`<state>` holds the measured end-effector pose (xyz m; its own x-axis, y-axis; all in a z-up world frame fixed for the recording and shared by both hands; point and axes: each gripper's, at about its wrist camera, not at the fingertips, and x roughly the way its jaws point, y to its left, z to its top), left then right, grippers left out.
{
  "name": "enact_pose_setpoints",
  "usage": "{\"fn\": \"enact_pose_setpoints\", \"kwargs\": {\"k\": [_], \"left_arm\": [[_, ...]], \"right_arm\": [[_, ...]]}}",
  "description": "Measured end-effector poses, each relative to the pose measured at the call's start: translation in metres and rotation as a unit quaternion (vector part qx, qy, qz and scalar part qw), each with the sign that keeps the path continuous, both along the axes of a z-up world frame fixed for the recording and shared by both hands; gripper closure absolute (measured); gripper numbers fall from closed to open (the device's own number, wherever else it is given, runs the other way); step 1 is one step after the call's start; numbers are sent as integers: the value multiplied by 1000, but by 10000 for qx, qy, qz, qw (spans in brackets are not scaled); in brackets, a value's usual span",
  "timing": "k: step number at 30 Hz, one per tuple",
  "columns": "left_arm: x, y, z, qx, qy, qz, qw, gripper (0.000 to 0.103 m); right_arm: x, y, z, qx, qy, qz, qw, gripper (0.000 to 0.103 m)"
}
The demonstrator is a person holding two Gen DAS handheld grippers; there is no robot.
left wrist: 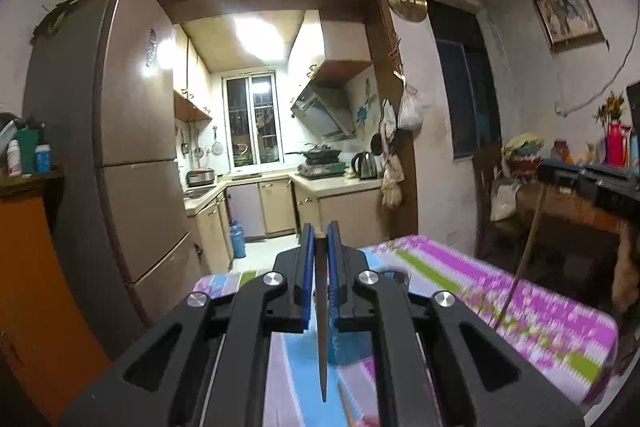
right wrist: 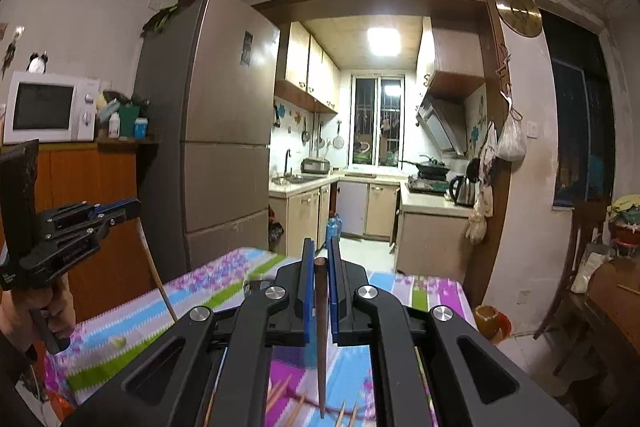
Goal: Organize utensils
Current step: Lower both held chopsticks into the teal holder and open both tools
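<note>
My left gripper (left wrist: 321,233) is shut on a dark brown chopstick (left wrist: 321,315) that runs down between the blue pads and ends above the table. My right gripper (right wrist: 321,259) is shut on another dark brown chopstick (right wrist: 321,339), held the same way. Both are raised above the table with the floral cloth (left wrist: 500,291). Several light wooden chopsticks (right wrist: 280,393) lie on the cloth under the right gripper. The left gripper also shows in the right wrist view (right wrist: 134,205), with its chopstick (right wrist: 158,277) hanging down. The right gripper's chopstick shows in the left wrist view (left wrist: 520,263).
A tall brown fridge (right wrist: 224,131) stands at the left of the kitchen doorway. An orange cabinet (right wrist: 92,195) carries a microwave (right wrist: 48,107). A wooden chair (right wrist: 580,267) and a side table (left wrist: 580,211) with clutter stand at the right. A small metal object (right wrist: 256,285) sits on the table.
</note>
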<state>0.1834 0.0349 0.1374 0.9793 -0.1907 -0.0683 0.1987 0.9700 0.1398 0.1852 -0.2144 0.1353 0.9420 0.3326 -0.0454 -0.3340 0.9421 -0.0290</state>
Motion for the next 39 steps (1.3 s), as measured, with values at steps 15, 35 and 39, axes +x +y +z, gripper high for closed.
{"fn": "enact_pose_setpoints", "kwargs": {"k": [15, 35, 39], "left_arm": [[109, -38, 84, -194, -112, -73, 9997, 98], [203, -28, -3, -341, 1052, -140, 9938, 98], [205, -28, -8, -311, 1114, -131, 9932, 97]], "right_arm": [[121, 19, 116, 332, -94, 255, 9991, 95], [229, 61, 26, 232, 991, 313, 9943, 95], [236, 59, 18, 286, 1098, 289, 9931, 95]]}}
